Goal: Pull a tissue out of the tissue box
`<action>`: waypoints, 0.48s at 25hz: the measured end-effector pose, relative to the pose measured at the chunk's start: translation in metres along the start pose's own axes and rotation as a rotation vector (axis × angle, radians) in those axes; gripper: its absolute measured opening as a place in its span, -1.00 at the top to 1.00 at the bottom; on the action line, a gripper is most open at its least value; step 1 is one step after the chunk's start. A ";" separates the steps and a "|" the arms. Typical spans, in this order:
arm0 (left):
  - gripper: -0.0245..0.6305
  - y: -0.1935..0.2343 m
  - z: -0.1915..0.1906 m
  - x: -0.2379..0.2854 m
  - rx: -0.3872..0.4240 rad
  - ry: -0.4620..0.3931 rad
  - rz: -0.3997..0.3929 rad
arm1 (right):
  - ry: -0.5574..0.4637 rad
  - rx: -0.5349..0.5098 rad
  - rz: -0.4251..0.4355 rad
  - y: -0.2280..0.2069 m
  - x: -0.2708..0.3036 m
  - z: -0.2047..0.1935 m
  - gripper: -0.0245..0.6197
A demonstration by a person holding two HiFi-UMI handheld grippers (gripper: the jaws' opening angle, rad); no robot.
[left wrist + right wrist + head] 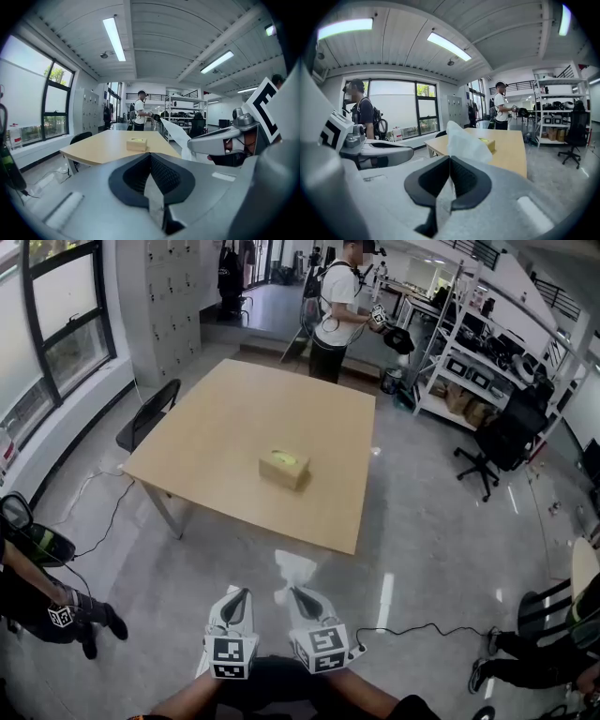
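Note:
A tan tissue box (284, 468) sits near the middle of the wooden table (216, 418), well ahead of both grippers. It also shows in the left gripper view (137, 144) and, partly hidden, in the right gripper view (491, 145). My right gripper (292, 596) is shut on a white tissue (294, 569), held off the table's near edge above the floor. The tissue (464, 140) stands up from the shut jaws of the right gripper (450, 160). My left gripper (238, 598) hangs beside it, jaws shut (150, 158) and empty; the tissue (176, 136) shows to its right.
A black chair (148, 415) stands at the table's left side. One person (336, 307) stands beyond the far edge, another (42, 587) is at the left, a third (544, 652) at lower right. Shelving (473, 352) and an office chair (502, 442) stand at right. Cables lie on the floor.

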State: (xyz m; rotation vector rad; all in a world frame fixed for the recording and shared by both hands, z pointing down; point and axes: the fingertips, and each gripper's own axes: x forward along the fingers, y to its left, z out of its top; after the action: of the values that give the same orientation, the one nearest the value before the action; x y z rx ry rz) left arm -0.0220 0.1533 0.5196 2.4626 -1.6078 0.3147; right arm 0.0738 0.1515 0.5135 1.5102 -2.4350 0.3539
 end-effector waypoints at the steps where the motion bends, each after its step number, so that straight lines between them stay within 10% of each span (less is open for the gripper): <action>1: 0.87 -0.003 0.001 -0.003 0.006 -0.004 -0.001 | -0.003 -0.001 -0.002 0.001 -0.005 0.000 0.93; 12: 0.87 -0.011 -0.003 -0.030 0.016 -0.030 0.037 | -0.004 -0.033 0.007 0.015 -0.031 -0.012 0.95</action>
State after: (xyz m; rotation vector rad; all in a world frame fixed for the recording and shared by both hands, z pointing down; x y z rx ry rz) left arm -0.0244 0.1852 0.5140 2.4625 -1.6709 0.2986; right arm 0.0748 0.1879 0.5137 1.4906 -2.4373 0.3108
